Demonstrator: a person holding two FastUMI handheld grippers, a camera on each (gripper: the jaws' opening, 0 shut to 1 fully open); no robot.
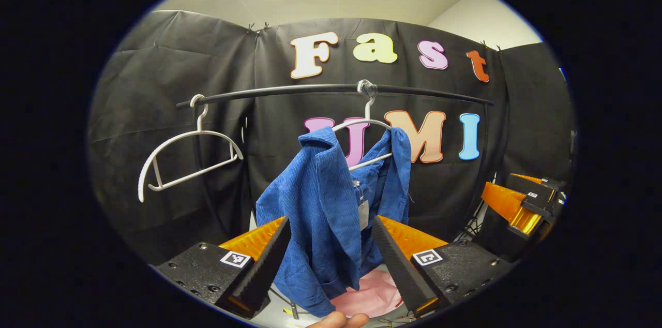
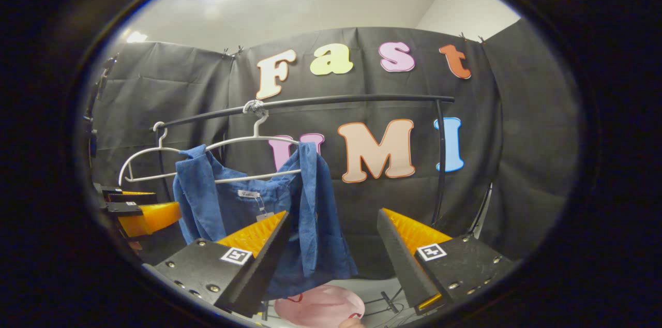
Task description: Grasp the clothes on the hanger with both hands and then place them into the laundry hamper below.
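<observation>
In the left gripper view, the left gripper [image 1: 328, 261] has its two fingers spread wide apart. The blue corduroy jacket [image 1: 331, 214] hangs in the gap between them, but it is farther back and the fingers do not press on it. The jacket hangs on a white hanger [image 1: 368, 123], whose hook sits on a black rail [image 1: 310, 91]. A second white hanger [image 1: 189, 154], with nothing on it, hangs at the left end of the same rail and is tilted. Below the jacket, the pink laundry hamper [image 1: 370, 294] is partly seen. A fingertip [image 1: 339, 320] of the person shows at the bottom edge. At the right edge, the right gripper [image 1: 522, 201] appears, orange and black; whether its jaws are apart cannot be told from here.

In the right gripper view, the right gripper [image 2: 333, 261] is also wide open and holds nothing. The jacket [image 2: 269, 204] hangs to the left of the centre, partly behind the left finger of this gripper. The pink hamper [image 2: 320, 304] lies below it. The left gripper [image 2: 137, 211] shows at the left edge, near the jacket.
</observation>
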